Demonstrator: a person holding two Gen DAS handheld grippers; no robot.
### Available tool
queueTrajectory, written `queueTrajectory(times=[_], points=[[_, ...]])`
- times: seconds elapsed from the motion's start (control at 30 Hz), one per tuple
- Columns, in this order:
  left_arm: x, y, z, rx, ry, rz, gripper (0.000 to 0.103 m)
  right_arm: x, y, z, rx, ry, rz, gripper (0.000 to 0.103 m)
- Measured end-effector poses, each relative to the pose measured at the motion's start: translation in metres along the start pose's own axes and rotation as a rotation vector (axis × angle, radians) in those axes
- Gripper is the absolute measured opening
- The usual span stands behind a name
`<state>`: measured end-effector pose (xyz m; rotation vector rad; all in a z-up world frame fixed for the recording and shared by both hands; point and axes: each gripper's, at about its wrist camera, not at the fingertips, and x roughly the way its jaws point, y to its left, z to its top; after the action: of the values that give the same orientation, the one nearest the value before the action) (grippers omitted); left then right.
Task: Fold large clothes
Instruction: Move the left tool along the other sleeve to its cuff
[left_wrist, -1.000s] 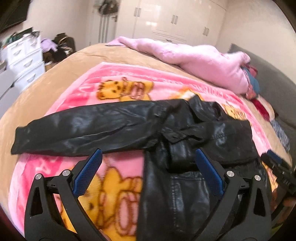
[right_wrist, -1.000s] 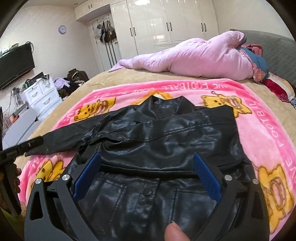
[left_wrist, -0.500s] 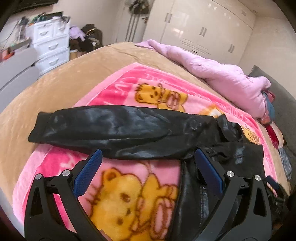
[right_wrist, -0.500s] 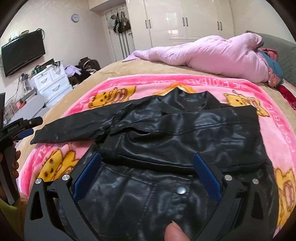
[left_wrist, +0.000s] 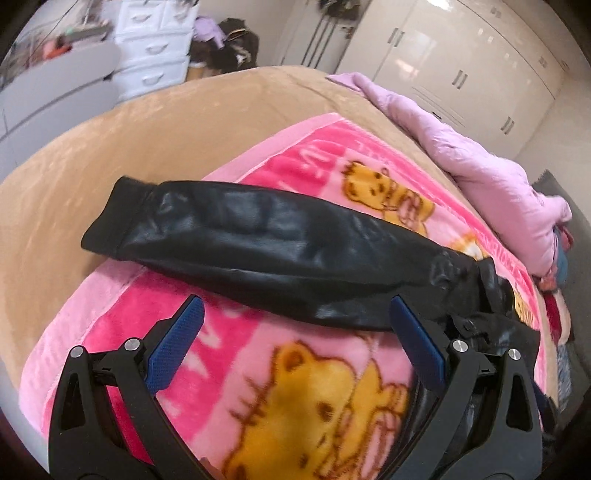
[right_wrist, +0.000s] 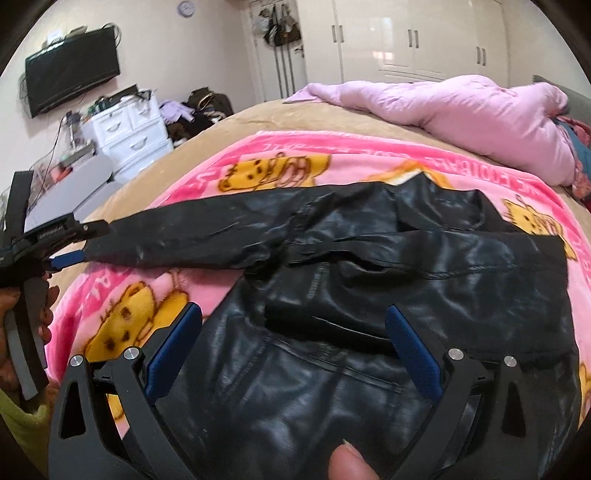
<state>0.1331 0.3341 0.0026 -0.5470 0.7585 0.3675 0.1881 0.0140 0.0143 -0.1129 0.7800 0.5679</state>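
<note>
A black leather jacket lies flat on a pink cartoon blanket, one sleeve folded across the chest. Its other sleeve stretches out to the left, the cuff over the blanket's edge. My left gripper is open, above the blanket just short of this sleeve, touching nothing. From the right wrist view the left gripper is beside the cuff. My right gripper is open, hovering over the jacket's lower front.
The blanket lies on a tan bed cover. A pink quilt is heaped at the back right. White drawers and clutter stand left of the bed, wardrobes behind.
My left gripper has swung left, from over the jacket body to the outstretched sleeve near its cuff. My right gripper has drifted slightly left over the jacket front. Both stayed open.
</note>
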Motion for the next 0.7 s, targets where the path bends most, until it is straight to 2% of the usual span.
queueTrajectory(times=[0.17, 0.3, 0.4, 0.47, 0.7], points=[[0.005, 0.029, 0.008, -0.107, -0.006, 0.012, 0.094, 0.017, 0.017, 0.009, -0.006, 0.026, 0.041, 0.099], [0.014, 0.057, 0.009, -0.235, 0.011, 0.004, 0.094, 0.028, 0.026, 0.013, -0.023, 0.049, 0.064, 0.099], [0.028, 0.074, 0.006, -0.316, 0.044, 0.041, 0.094, 0.033, 0.029, 0.015, -0.04, 0.056, 0.06, 0.099], [0.035, 0.082, 0.004, -0.362, 0.054, 0.036, 0.094, 0.035, 0.026, 0.016, -0.035, 0.058, 0.061, 0.099], [0.048, 0.097, 0.013, -0.433, -0.002, 0.057, 0.094, 0.035, 0.009, 0.016, -0.023, 0.065, 0.044, 0.099]])
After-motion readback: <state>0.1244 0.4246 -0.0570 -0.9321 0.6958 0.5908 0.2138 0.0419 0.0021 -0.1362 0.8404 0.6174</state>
